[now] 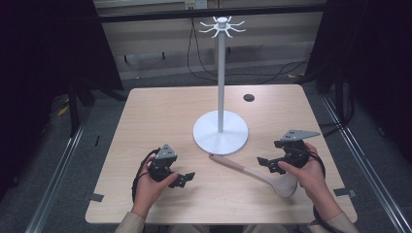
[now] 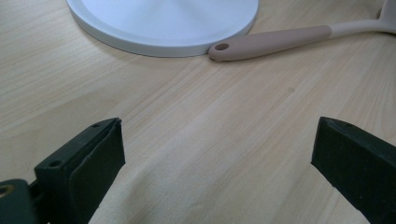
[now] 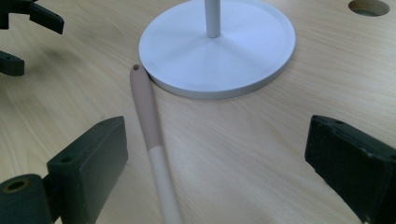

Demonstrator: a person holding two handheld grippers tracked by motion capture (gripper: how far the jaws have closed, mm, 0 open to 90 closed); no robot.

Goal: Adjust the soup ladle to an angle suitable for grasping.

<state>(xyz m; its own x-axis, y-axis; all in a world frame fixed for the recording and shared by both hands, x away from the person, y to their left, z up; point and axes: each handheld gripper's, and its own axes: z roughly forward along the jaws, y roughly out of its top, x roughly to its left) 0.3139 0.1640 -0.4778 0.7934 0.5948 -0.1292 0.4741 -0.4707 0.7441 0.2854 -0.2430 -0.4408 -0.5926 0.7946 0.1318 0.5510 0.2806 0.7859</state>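
A pale wood-grain table (image 1: 160,111) with rounded corners carries a white stand (image 1: 220,132): a flat, smooth round base, a slim straight pole and a crown of curved hooks at the top. A small dark round hole (image 1: 248,97) sits in the tabletop at about one o'clock from the base.

The ladle (image 1: 252,174) lies flat on the table at about five o'clock from the base. Its matte pinkish handle, with a small hanging hole at its end, touches or nearly touches the base rim; the shaft turns cream-white farther down and ends in a rounded bowl by the person's right hand.

The left hand-held gripper (image 1: 185,178), black and angular with a grey three-cornered plate on top, rests at about seven o'clock from the base. It is released: its jaws stand wide apart over bare wood.

The right hand-held gripper (image 1: 269,164) sits at about four o'clock from the base. It too is released, its blocky jaws spread wide either side of the ladle's shaft without touching it.
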